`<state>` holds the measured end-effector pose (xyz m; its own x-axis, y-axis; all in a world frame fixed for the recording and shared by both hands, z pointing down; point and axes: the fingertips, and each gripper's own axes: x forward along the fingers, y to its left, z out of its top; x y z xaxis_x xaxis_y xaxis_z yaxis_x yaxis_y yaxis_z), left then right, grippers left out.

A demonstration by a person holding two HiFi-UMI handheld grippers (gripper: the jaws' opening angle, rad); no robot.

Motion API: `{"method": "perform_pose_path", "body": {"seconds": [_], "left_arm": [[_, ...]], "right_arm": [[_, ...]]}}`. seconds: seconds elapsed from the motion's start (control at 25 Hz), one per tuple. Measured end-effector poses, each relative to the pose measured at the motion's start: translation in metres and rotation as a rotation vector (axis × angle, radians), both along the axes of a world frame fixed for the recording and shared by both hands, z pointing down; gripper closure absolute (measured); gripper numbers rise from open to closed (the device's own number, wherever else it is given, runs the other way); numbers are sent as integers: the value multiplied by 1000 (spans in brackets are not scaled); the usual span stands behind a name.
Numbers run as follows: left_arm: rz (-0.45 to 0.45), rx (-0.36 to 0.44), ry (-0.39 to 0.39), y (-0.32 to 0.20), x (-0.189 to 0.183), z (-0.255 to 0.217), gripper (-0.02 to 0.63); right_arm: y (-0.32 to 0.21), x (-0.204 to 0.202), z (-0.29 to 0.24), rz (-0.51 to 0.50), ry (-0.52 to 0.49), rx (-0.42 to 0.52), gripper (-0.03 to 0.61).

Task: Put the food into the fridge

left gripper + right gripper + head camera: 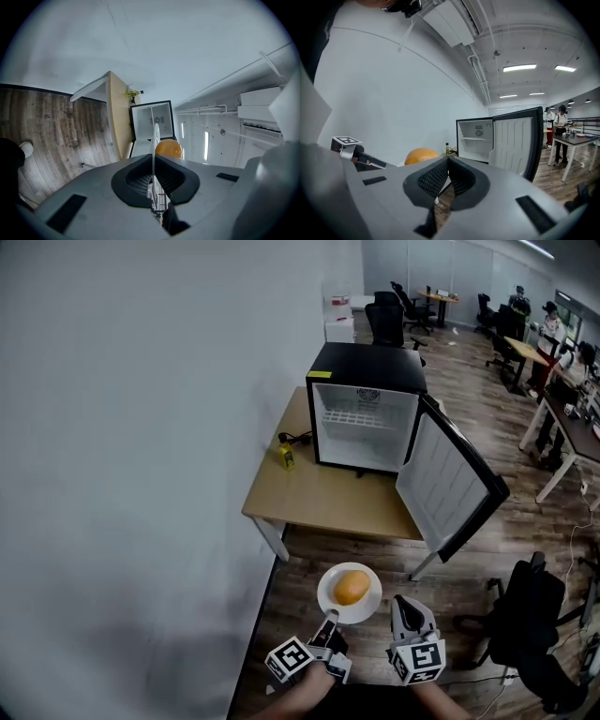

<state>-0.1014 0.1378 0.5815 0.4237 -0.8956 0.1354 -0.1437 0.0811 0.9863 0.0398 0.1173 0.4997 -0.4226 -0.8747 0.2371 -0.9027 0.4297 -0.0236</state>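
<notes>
An orange round piece of food [352, 587] lies on a white plate [333, 601] held in the air before the table. My left gripper [328, 619] is shut on the plate's near rim. In the left gripper view the plate [154, 136] shows edge-on between the closed jaws of the left gripper [153, 161], with the food [168, 148] beside it. My right gripper [405, 602] hovers just right of the plate, shut and holding nothing. In its own view the right gripper [447, 161] has its pads together. The black mini fridge [366, 413] stands open on the wooden table [319, 498].
The fridge door [450, 479] swings out to the right, past the table's edge. A small yellow item [286, 456] with a black cord lies left of the fridge. A white wall runs along the left. A black chair [525, 615] stands on the right, with desks and people far back.
</notes>
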Motion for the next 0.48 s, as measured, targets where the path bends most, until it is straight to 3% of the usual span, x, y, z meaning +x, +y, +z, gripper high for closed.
{"method": "perform_pose_path", "body": {"seconds": [0.48], "left_arm": [[74,-11,-17,-66,-35,-6,592]], "right_arm": [[-70,-21,-1,66,43,-32,518]]}}
